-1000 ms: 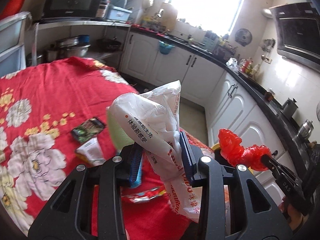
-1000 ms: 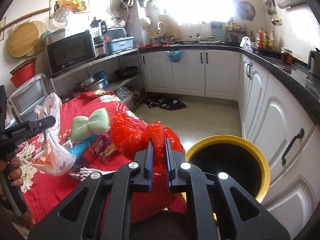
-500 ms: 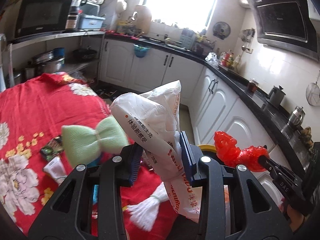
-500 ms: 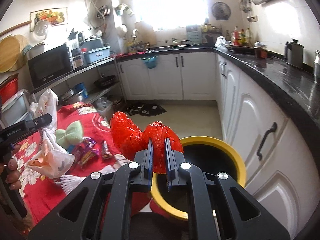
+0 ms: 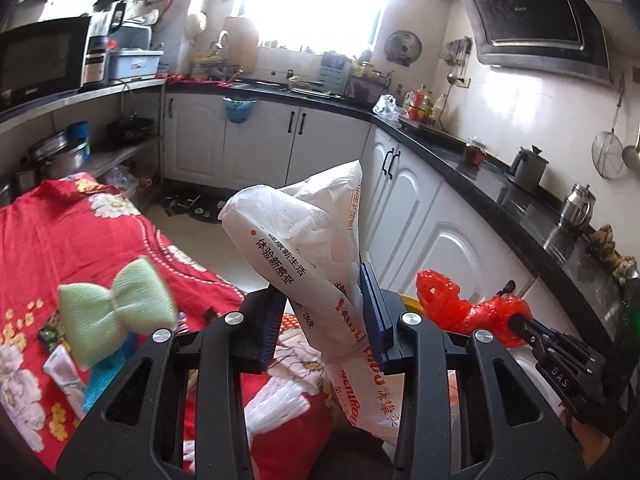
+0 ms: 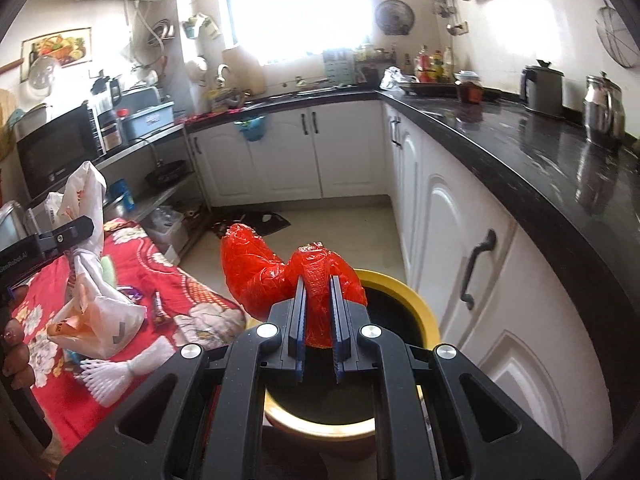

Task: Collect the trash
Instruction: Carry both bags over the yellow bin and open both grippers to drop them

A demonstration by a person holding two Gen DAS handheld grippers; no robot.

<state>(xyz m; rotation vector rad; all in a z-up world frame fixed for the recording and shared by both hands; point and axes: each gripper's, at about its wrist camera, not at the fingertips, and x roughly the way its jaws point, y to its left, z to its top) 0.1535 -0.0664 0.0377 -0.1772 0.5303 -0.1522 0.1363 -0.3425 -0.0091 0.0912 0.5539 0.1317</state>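
Red flowered cloth (image 5: 72, 240) lies left. Left gripper (image 5: 320, 320) clenches crinkly white plastic bag (image 5: 304, 248) at its gathered neck: light, limp, slippery. Right gripper (image 6: 318, 320) pinches crumpled red plastic bag (image 6: 276, 276) above yellow-rimmed bin (image 6: 416, 304).

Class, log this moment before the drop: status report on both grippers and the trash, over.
Left gripper shut on white bag. Right gripper shut on red bag, above yellow bin. Path clear.
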